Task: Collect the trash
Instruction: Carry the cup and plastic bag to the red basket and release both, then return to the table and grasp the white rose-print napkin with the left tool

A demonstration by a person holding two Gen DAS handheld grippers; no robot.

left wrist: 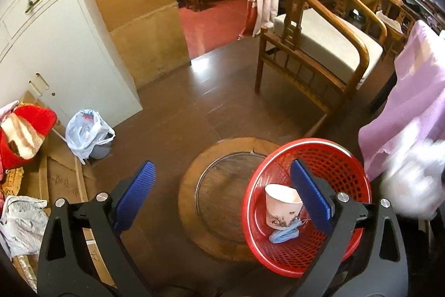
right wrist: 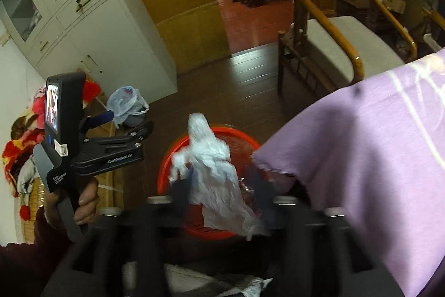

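A red mesh basket [left wrist: 328,157] stands on a round wooden stool [left wrist: 192,185]. In it lie a white paper cup [left wrist: 281,206] and a blue face mask [left wrist: 283,234]. My left gripper [left wrist: 222,177] is open and empty above the stool, its right finger over the basket. My right gripper [right wrist: 219,180] is shut on a crumpled white tissue [right wrist: 214,174], blurred by motion, and holds it above the red basket [right wrist: 169,169]. The tissue also shows as a white blur at the right edge of the left wrist view [left wrist: 414,180]. The left gripper's body [right wrist: 91,146] shows in the right wrist view.
A purple cloth [right wrist: 375,157] hangs over a table edge at the right. A wooden armchair [left wrist: 319,46] stands behind the stool. A small bin with a plastic bag [left wrist: 89,132] stands by a white cabinet [left wrist: 55,46]. Blankets and cardboard lie at the left.
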